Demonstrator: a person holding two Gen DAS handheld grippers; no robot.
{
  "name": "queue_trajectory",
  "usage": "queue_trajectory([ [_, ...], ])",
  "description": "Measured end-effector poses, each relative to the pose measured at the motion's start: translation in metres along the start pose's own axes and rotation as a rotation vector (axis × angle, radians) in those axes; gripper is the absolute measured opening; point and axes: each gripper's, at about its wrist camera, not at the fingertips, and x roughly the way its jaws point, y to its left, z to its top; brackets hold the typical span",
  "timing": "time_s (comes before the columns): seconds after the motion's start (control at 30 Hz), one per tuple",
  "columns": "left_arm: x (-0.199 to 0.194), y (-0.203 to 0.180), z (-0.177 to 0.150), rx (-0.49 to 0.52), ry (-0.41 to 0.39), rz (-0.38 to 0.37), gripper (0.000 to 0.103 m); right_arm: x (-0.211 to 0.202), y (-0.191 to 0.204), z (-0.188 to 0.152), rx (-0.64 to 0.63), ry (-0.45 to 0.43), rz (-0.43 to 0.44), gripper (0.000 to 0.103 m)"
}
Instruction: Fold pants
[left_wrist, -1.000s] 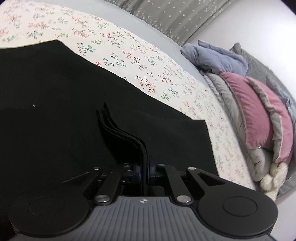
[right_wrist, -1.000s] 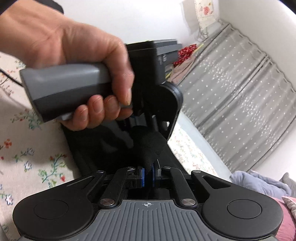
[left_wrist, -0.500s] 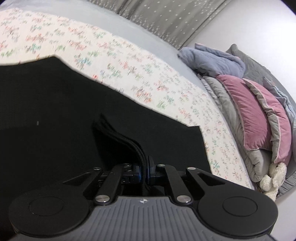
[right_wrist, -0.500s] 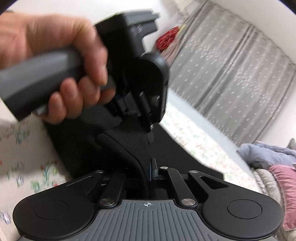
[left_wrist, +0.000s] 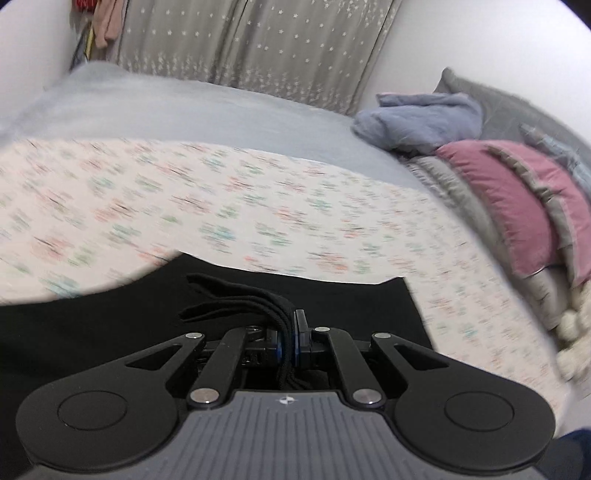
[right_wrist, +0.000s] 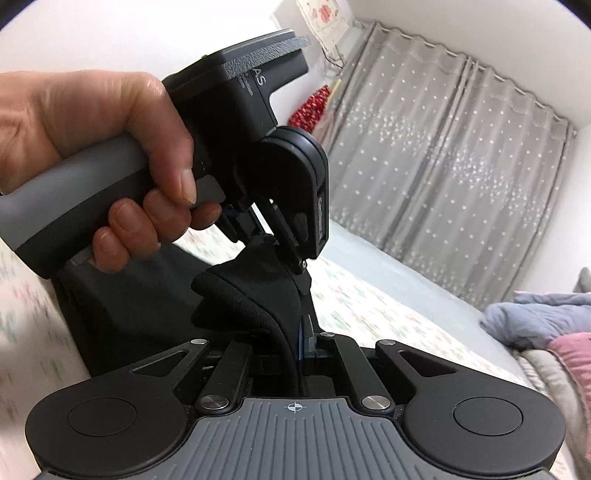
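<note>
- Left wrist view: left gripper (left_wrist: 290, 338) is clamped on several stacked layers of the black pants (left_wrist: 110, 332); the layer edges fan out to the left past the blue pads (left_wrist: 300, 343).
- The rest of the pants spreads dark and flat across the lower part of this view, lying on a floral sheet (left_wrist: 258, 206).
- The floral sheet is pale with small pink and green sprigs, smeared by motion blur. It covers the near part of a bed; beyond it a plain grey-blue cover (left_wrist: 184, 110) runs to the far wall.
- Far wall: grey curtains (left_wrist: 277, 48) with small white star dots. Some red and pink cloth (left_wrist: 103, 18) hangs at the upper left corner.
- Right side of the bed: a crumpled blue-grey blanket (left_wrist: 424, 122), a pink pillow (left_wrist: 517, 203) leaning on grey bedding (left_wrist: 454, 192), and a cream plush item (left_wrist: 576, 321) at the edge, too blurred to identify.
- Right wrist view: right gripper (right_wrist: 297, 345) is closed tight on a thick folded edge of the pants (right_wrist: 251, 295), which humps up just ahead of the fingers.
- A person's left hand (right_wrist: 110, 147) grips the grey handle of the left gripper (right_wrist: 295, 266), which pinches the same bunched fabric from above, just beyond the right gripper.
- Both grips hold the cloth above the sheet (right_wrist: 369, 306); the pants hang down to the left.
- Background: the same curtains (right_wrist: 443, 184) on a rail, white walls, and a red item (right_wrist: 310, 107) by the corner.
</note>
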Motion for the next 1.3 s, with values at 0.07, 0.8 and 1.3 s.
queue_trajectory([
  [0.07,-0.017,0.018,0.008,0.040,-0.002,0.052,0.012,0.009,0.012,0.017,0.043,-0.026,0.032,0.003],
  [0.8,-0.066,0.223,-0.014,-0.002,0.048,0.376,0.012,0.096,0.193,0.084,-0.091,-0.022,0.385,0.003],
  [1.3,-0.049,0.258,-0.007,-0.120,0.017,0.448,0.035,0.092,0.195,0.063,-0.062,0.023,0.434,0.005],
])
